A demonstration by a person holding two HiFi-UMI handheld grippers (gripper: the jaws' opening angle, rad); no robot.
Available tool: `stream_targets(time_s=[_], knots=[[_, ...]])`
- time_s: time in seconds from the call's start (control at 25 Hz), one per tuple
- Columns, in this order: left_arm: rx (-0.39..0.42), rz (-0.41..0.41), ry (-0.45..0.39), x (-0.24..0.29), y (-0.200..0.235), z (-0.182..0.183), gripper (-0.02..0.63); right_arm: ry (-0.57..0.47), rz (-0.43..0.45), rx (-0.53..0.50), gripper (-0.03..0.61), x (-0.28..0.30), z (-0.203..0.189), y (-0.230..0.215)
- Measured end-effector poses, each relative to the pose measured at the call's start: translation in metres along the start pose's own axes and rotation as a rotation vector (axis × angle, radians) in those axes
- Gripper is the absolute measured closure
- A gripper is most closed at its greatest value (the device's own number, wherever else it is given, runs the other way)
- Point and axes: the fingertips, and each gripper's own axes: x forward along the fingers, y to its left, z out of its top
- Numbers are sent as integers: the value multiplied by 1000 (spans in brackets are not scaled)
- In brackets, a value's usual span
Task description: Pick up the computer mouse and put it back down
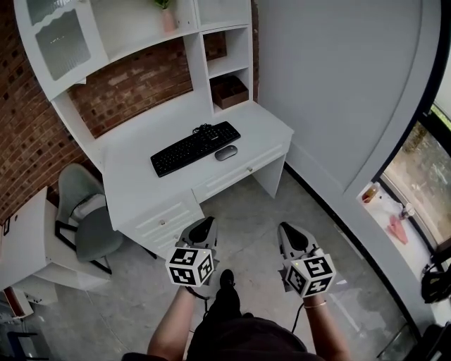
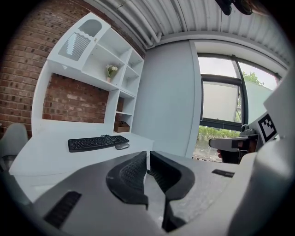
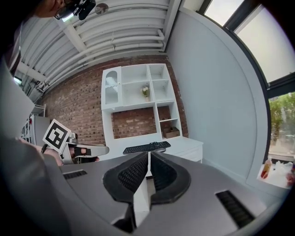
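A grey computer mouse (image 1: 225, 152) lies on the white desk (image 1: 134, 190), just right of a black keyboard (image 1: 195, 148). Both grippers hover over the floor in front of the desk, well short of the mouse. My left gripper (image 1: 204, 223) is shut with nothing in it, and my right gripper (image 1: 287, 228) beside it is also shut and empty. The left gripper view has its shut jaws (image 2: 148, 154) pointing at the desk, with the mouse (image 2: 122, 146) and keyboard (image 2: 98, 143) far ahead. The right gripper view shows shut jaws (image 3: 149, 154) below the distant keyboard (image 3: 146, 147).
A grey chair (image 1: 88, 211) stands left of the desk. White shelves above the desk hold a brown box (image 1: 229, 90) and a small plant (image 1: 167, 14). Drawers (image 1: 173, 220) face me under the desktop. A grey wall and a window (image 1: 423, 169) are to the right.
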Motion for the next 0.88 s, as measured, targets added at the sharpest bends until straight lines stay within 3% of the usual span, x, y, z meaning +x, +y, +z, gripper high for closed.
stream_targets(time_s=[0.44,0.88], knots=[[-3,-30,41,77,64,15,567,53,-28,36,574,93,10,-20],[33,-90,102,151,119,27,457,93,-95,48,574,167,15,-36]])
